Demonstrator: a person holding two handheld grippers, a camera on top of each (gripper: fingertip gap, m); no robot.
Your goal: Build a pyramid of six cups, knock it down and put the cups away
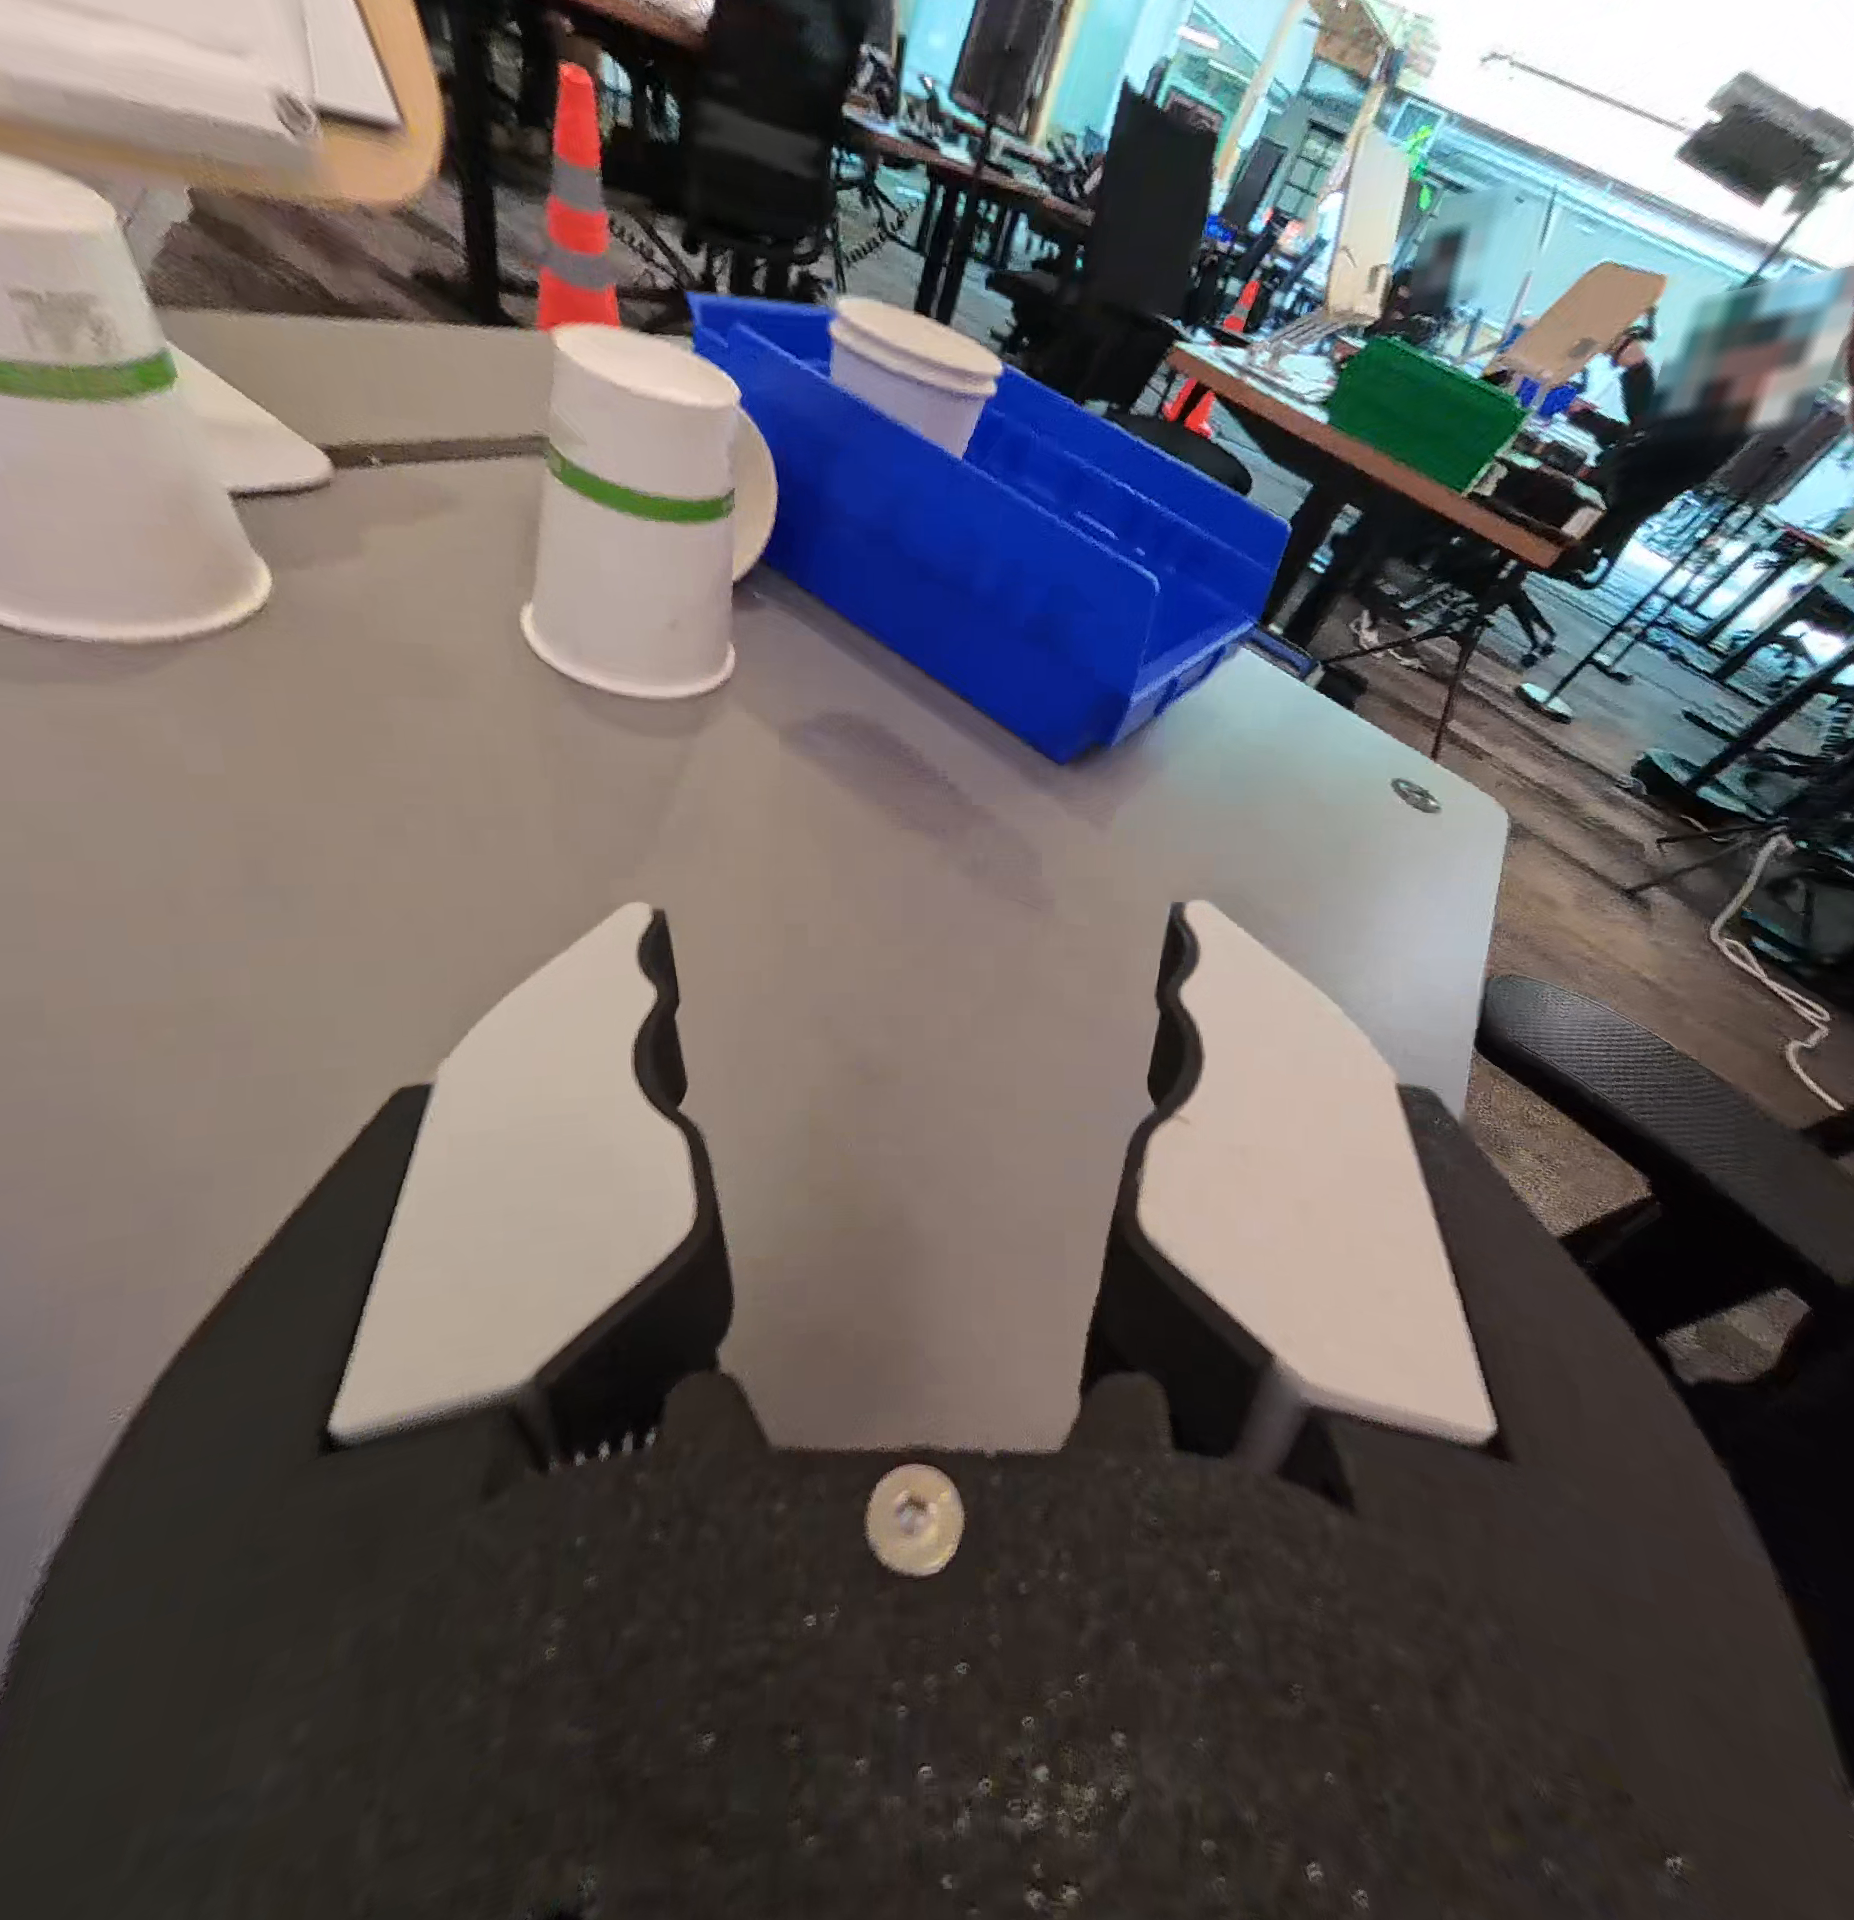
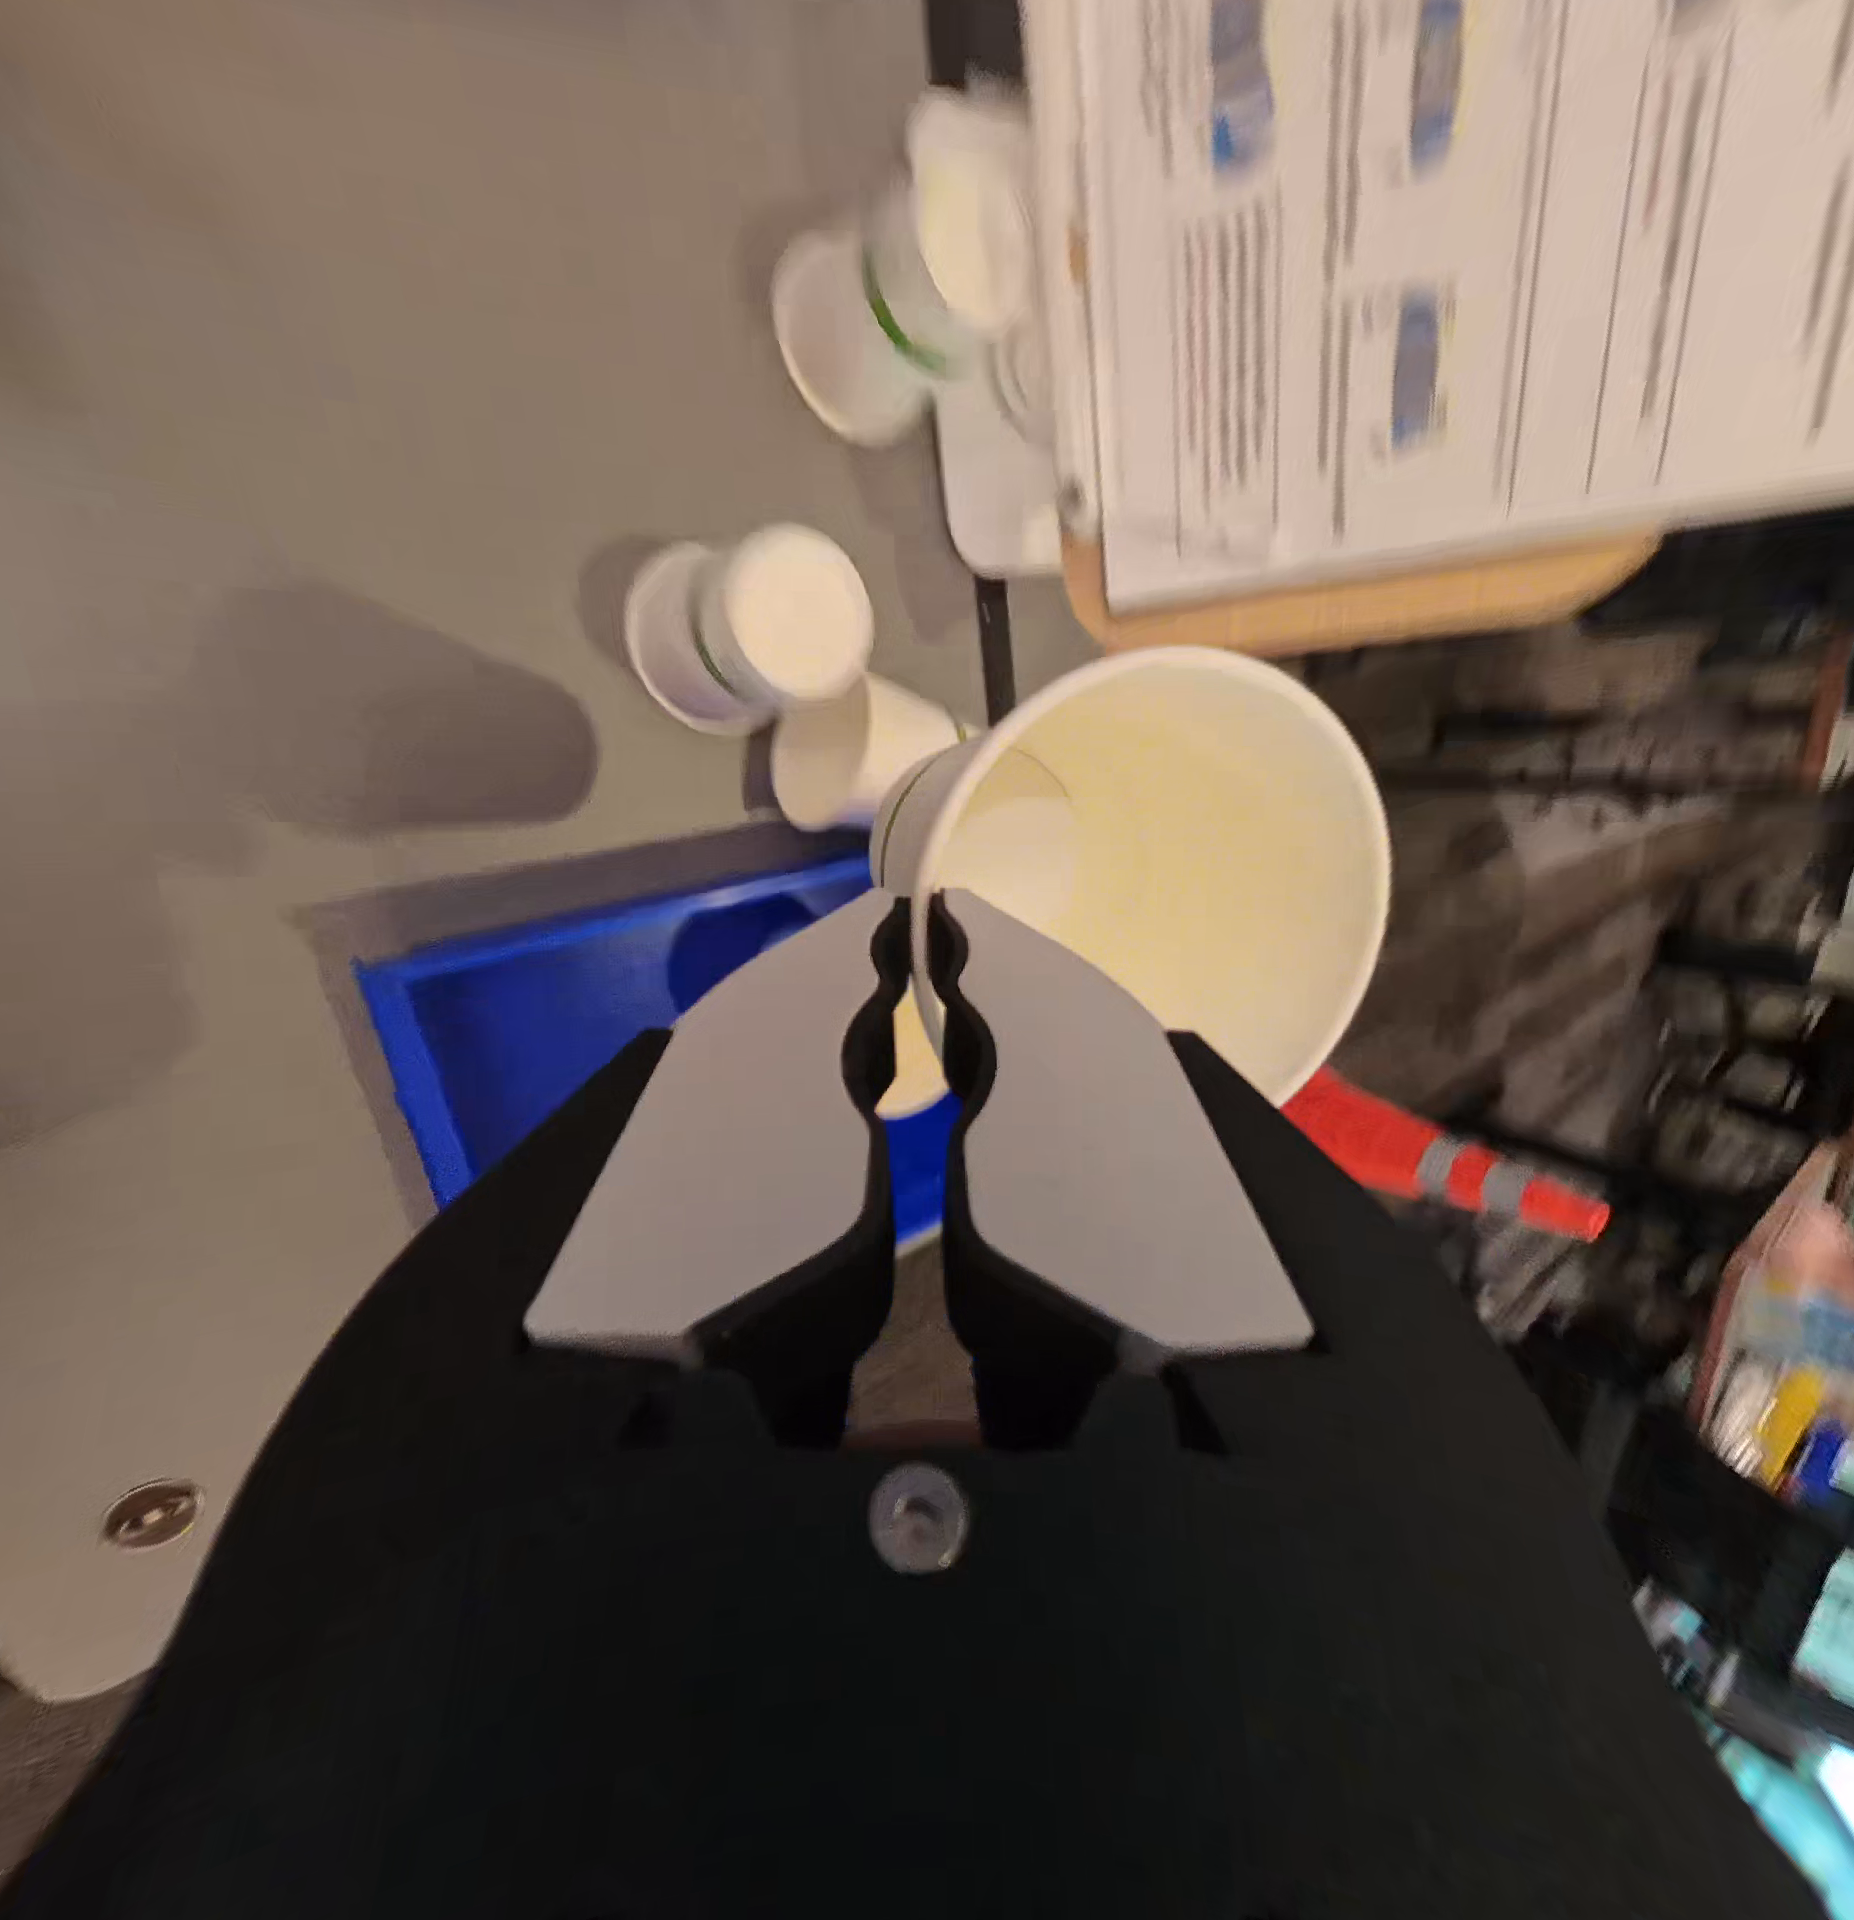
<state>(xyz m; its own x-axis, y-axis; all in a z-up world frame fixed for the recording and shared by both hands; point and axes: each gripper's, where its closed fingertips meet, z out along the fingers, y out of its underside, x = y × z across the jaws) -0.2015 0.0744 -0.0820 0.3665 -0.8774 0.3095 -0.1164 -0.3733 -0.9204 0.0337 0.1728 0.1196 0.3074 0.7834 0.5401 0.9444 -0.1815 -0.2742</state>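
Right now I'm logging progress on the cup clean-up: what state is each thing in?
Left gripper: open, empty, over the table.
Right gripper: shut on a cup's rim.
Held cup: tipped, mouth facing the camera.
Blue bin: holds one upside-down cup.
Middle cup: upside down on the table.
Near-left cup: upside down.

Left gripper (image 1: 918, 914), jaws wide apart with nothing between them, above a grey table (image 1: 279, 883). An inverted white paper cup with a green band (image 1: 637, 520) stands just beside a blue plastic bin (image 1: 1006, 592); behind it, the rim of what may be another cup lying on its side (image 1: 757, 499). A stack of inverted cups (image 1: 912, 379) rises from the bin. A larger-looking inverted cup (image 1: 81, 447) stands at far left. An orange traffic cone (image 1: 578, 208) stands on the floor beyond the table.
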